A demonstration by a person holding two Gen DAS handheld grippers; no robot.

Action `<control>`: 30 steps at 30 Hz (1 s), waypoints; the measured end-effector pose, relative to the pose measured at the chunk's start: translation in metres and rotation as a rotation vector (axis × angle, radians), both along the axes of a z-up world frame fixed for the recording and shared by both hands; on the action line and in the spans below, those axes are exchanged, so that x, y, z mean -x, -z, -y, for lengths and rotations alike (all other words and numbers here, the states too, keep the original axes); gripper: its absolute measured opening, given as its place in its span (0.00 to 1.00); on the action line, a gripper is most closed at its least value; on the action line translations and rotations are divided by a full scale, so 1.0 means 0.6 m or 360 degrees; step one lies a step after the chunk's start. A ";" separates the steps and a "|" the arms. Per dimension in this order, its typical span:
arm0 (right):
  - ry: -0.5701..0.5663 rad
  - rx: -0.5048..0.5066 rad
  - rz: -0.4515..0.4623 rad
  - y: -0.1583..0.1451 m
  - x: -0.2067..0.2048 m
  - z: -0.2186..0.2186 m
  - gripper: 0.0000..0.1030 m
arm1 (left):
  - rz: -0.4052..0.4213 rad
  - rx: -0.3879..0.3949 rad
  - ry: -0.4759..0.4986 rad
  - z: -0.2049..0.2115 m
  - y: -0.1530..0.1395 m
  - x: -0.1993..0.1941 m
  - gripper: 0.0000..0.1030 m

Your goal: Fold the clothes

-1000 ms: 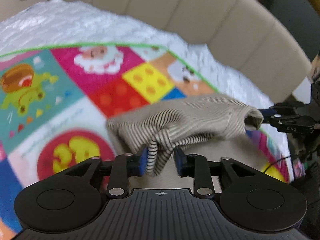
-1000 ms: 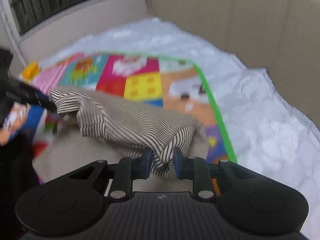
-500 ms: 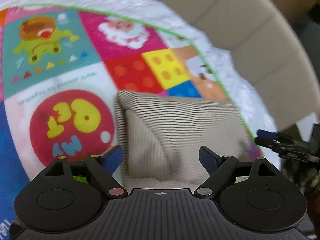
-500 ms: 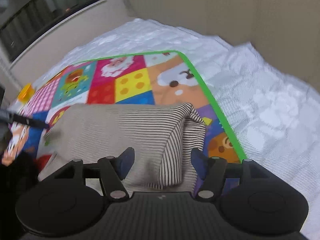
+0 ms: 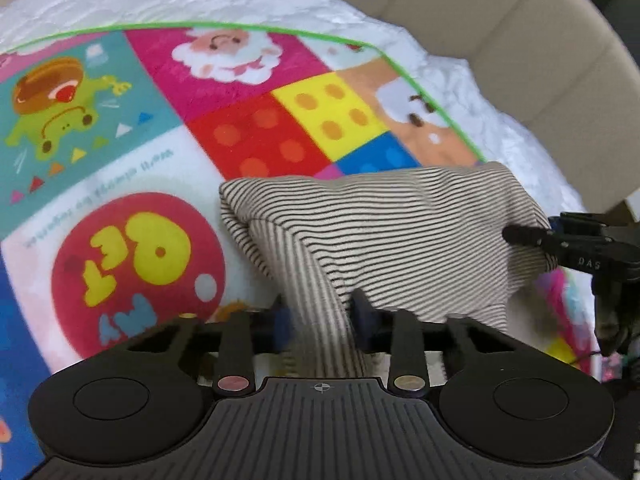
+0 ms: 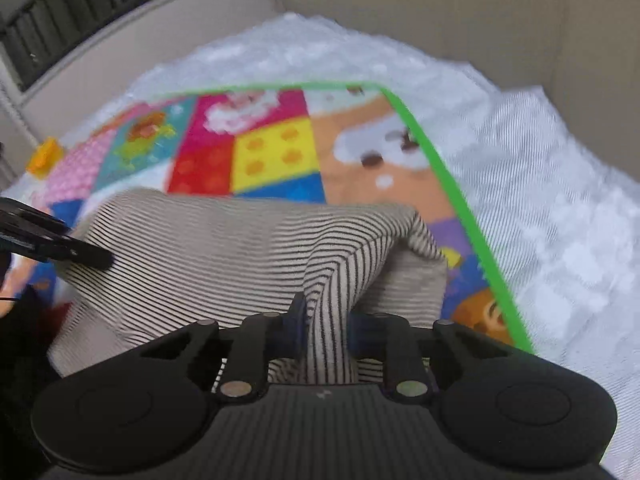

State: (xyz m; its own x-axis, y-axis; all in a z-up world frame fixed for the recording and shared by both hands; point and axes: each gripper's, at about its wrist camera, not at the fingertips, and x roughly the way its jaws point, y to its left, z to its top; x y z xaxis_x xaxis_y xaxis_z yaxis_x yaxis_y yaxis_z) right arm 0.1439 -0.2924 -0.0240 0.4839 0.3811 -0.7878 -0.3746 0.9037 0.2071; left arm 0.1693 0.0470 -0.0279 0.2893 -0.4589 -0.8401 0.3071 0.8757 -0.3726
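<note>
At the bottom centre of the left wrist view, the left gripper (image 5: 322, 322) has its blue pads closing on a bunched fold of the striped garment (image 5: 392, 240), and the cloth fills the gap between them. At the bottom centre of the right wrist view the right gripper (image 6: 326, 326) is closing the same way, with a twisted ridge of the same garment (image 6: 224, 252) pinched between its pads. Just beyond the fingers, the beige cloth with thin dark stripes lies in a folded heap across the middle of both frames, resting on the colourful play mat (image 5: 132, 128). The right gripper's black tip touches the garment's edge at the right of the left view, and the left gripper's tip does so at the left of the right view. Farther out, the mat's green border runs along a white quilted cover (image 6: 540, 184). A beige padded backrest (image 5: 500, 20) curves across the upper right.
</note>
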 end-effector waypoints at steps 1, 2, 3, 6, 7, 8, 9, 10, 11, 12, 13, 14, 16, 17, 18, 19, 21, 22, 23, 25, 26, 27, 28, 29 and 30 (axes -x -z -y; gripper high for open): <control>-0.0017 -0.0016 0.0014 -0.018 0.008 0.004 0.18 | 0.0003 0.0038 0.0011 -0.004 -0.014 0.008 0.18; -0.0033 -0.0028 0.0009 -0.030 0.018 0.007 0.18 | 0.0006 0.0076 0.0022 -0.008 -0.029 0.016 0.18; -0.0048 -0.0039 -0.0001 -0.039 0.028 0.009 0.18 | 0.0014 0.0092 0.0038 -0.010 -0.040 0.025 0.18; -0.0086 -0.0014 -0.0042 -0.044 0.053 0.013 0.18 | 0.0010 0.0070 0.0108 -0.001 -0.051 0.053 0.18; -0.0096 0.0008 -0.0059 -0.040 0.060 0.013 0.18 | -0.0014 0.0053 0.0126 0.002 -0.045 0.059 0.18; -0.0091 0.0033 -0.0093 -0.027 0.062 0.014 0.18 | -0.0049 0.0028 0.0145 0.007 -0.034 0.065 0.18; -0.0083 0.0059 -0.0133 -0.011 0.062 0.013 0.18 | -0.0090 -0.0002 0.0161 0.013 -0.018 0.070 0.18; -0.0077 0.0090 -0.0178 0.010 0.061 0.012 0.18 | -0.0128 -0.0039 0.0171 0.019 -0.001 0.073 0.18; -0.0075 0.0138 -0.0202 0.030 0.061 0.010 0.18 | -0.0164 -0.0081 0.0177 0.026 0.016 0.075 0.18; -0.0074 0.0189 -0.0220 0.049 0.061 0.008 0.19 | -0.0200 -0.0123 0.0184 0.032 0.033 0.078 0.19; -0.0071 0.0206 -0.0218 0.062 0.063 0.007 0.21 | -0.0222 -0.0157 0.0188 0.037 0.046 0.079 0.20; -0.0059 0.0191 -0.0213 0.065 0.064 0.009 0.21 | -0.0231 -0.0174 0.0181 0.039 0.054 0.077 0.21; -0.0048 0.0173 -0.0197 0.067 0.065 0.011 0.23 | -0.0244 -0.0183 0.0153 0.037 0.060 0.070 0.25; -0.0056 0.0180 -0.0182 0.067 0.067 0.011 0.23 | -0.0251 -0.0178 0.0135 0.035 0.059 0.066 0.27; -0.0063 0.0187 -0.0167 0.067 0.070 0.011 0.25 | -0.0253 -0.0180 0.0120 0.033 0.057 0.064 0.30; -0.0062 0.0185 -0.0159 0.067 0.072 0.012 0.26 | -0.0250 -0.0181 0.0108 0.031 0.054 0.063 0.32; -0.0055 0.0175 -0.0144 0.069 0.075 0.015 0.27 | -0.0242 -0.0178 0.0082 0.028 0.045 0.060 0.34; -0.0052 0.0170 -0.0137 0.069 0.077 0.016 0.27 | -0.0234 -0.0173 0.0067 0.027 0.038 0.060 0.34; -0.0050 0.0165 -0.0133 0.070 0.078 0.017 0.27 | -0.0223 -0.0167 0.0050 0.026 0.030 0.059 0.35; -0.0048 0.0156 -0.0126 0.071 0.079 0.017 0.28 | -0.0204 -0.0152 0.0015 0.024 0.013 0.059 0.40; -0.0048 0.0154 -0.0123 0.072 0.079 0.017 0.29 | -0.0201 -0.0134 -0.0002 0.024 0.006 0.058 0.41; -0.0051 0.0154 -0.0119 0.073 0.079 0.017 0.29 | -0.0202 -0.0108 -0.0016 0.024 -0.002 0.059 0.44; -0.0054 0.0156 -0.0115 0.074 0.079 0.017 0.30 | -0.0204 -0.0081 -0.0024 0.026 -0.008 0.061 0.45; -0.0059 0.0158 -0.0110 0.074 0.079 0.017 0.30 | -0.0211 -0.0053 -0.0019 0.030 -0.013 0.064 0.46; -0.0063 0.0159 -0.0106 0.074 0.079 0.016 0.31 | -0.0221 -0.0033 -0.0006 0.037 -0.015 0.068 0.48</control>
